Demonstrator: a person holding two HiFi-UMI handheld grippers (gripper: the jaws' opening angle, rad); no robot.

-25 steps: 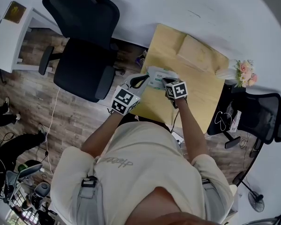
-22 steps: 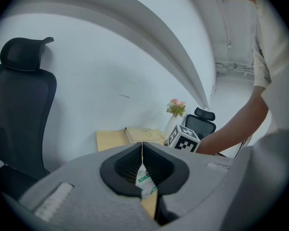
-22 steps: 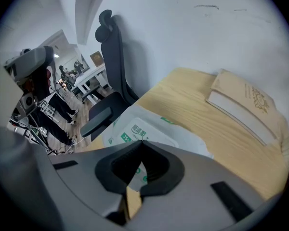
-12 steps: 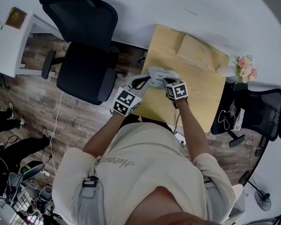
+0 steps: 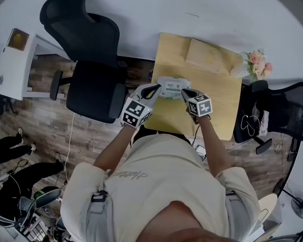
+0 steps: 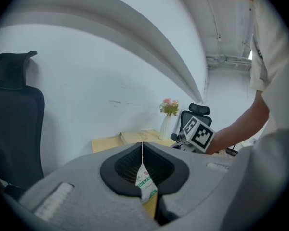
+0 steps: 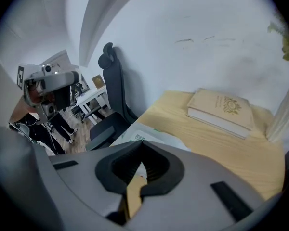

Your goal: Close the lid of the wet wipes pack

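Observation:
The wet wipes pack (image 5: pixel 171 86), white with green print, lies on the wooden table (image 5: pixel 219 110) near its left front. My left gripper (image 5: pixel 154 89) is at the pack's left end, and a strip of the pack (image 6: pixel 144 179) shows between its shut jaws. My right gripper (image 5: pixel 186 92) is at the pack's right end. In the right gripper view the jaws (image 7: pixel 142 142) meet, a white sliver sits in their gap, and the pack (image 7: pixel 151 134) lies just beyond. The lid is too small to make out.
A closed book (image 5: pixel 209 57) lies at the table's back, with a vase of flowers (image 5: pixel 255 64) at its right corner. One black office chair (image 5: pixel 91 84) stands left of the table and another (image 5: pixel 278 115) stands right of it. A white desk (image 5: pixel 12 54) is at far left.
The head camera has shifted, so everything sits a little lower in view. My right gripper has slid slightly right, toward the pack's end. The left gripper stays at the left end.

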